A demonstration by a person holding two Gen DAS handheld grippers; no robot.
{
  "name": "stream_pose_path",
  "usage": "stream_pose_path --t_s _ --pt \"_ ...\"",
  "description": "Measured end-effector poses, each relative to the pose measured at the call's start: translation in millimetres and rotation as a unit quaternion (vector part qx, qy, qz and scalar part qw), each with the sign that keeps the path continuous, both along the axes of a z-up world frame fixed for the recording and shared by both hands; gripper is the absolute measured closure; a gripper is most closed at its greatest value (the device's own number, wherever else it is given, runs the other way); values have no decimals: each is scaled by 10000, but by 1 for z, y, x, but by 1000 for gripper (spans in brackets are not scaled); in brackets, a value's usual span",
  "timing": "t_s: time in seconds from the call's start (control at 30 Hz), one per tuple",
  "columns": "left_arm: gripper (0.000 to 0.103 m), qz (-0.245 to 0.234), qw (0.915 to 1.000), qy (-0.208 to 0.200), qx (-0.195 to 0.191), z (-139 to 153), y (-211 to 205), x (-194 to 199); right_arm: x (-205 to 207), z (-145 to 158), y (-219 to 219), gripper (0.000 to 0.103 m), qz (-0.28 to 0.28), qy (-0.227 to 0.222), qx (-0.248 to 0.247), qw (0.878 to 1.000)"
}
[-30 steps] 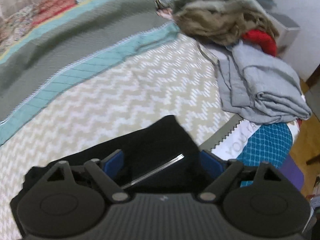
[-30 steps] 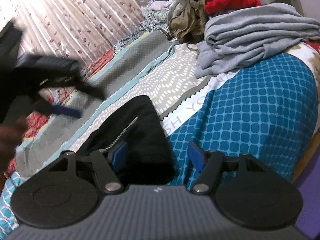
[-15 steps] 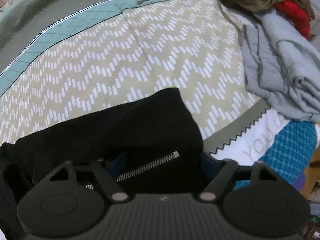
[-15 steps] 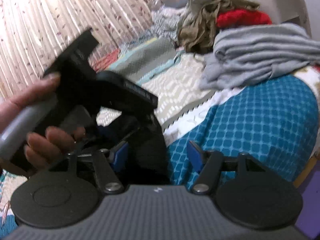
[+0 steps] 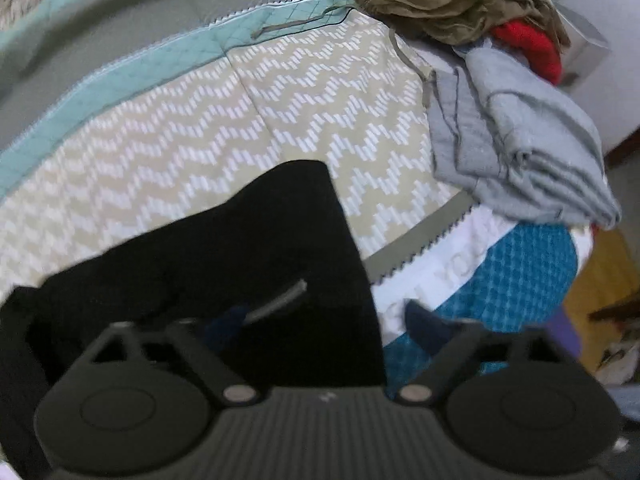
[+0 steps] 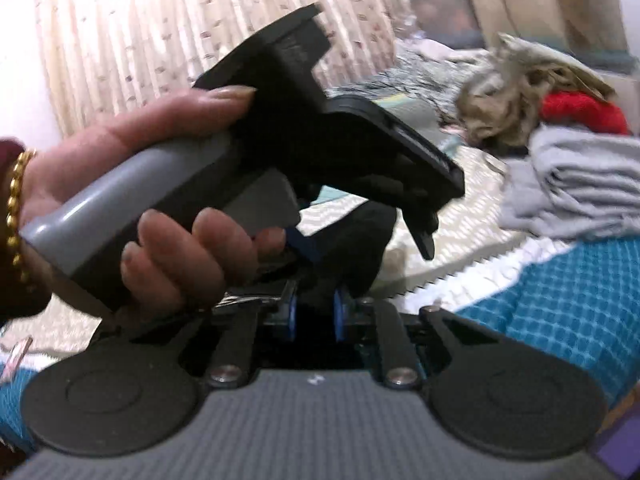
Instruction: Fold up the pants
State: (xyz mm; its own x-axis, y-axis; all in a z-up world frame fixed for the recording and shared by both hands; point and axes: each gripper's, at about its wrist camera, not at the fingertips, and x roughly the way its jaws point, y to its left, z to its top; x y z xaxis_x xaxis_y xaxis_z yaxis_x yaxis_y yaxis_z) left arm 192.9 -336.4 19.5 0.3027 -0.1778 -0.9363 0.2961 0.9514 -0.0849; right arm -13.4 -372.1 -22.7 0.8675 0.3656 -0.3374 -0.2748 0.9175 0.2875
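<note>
Black fabric fills the lower half of my left view: the pants (image 5: 240, 264) lie bunched on the zigzag-patterned bedspread (image 5: 248, 128) of the bed, their zipper (image 5: 280, 300) catching the light between my left fingers. A second ago my right hand-held gripper (image 6: 314, 314) stood wide beside the fabric's edge; now its jaws are closing, nearly together, with a dark fold of the pants between the blue pads (image 6: 291, 314), so I judge it is pinching the cloth, though blur keeps me from being sure how firmly. My left hand-held gripper (image 5: 324, 320) has come down over the pants and narrowed too, its jaws closing with the right edge of the cloth between them, the pads not yet pressing. In the right view my left hand (image 6: 160, 216) squeezes that gripper's grey handle just above the pants. This looks like both ends being taken for the first fold. The grey folded garment (image 5: 532, 144) sits well apart.
</note>
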Motion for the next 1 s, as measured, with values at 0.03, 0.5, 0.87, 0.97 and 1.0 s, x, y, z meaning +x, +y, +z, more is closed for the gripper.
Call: stream_pose_path --t_s 0.03,0.5,0.87,0.97,1.0 --pt "66 -63 9999 27 111 -1 3 0 -2 3 6 83 90 -63 -77 9999" --pt "90 813 9902 -307 -1090 42 127 -32 -29 -6 58 47 260 -317 -888 9952" --pt "90 1497 9677 -770 -1875 66 234 -78 -41 33 106 89 1136 -747 -969 9860" --pt "89 1665 9629 -984 -1880 68 267 -93 -39 39 129 90 1517 -858 -1096 9786" --pt "89 1753 9611 -1017 -1875 65 279 -97 -39 40 138 90 1646 -866 -1145 9759"
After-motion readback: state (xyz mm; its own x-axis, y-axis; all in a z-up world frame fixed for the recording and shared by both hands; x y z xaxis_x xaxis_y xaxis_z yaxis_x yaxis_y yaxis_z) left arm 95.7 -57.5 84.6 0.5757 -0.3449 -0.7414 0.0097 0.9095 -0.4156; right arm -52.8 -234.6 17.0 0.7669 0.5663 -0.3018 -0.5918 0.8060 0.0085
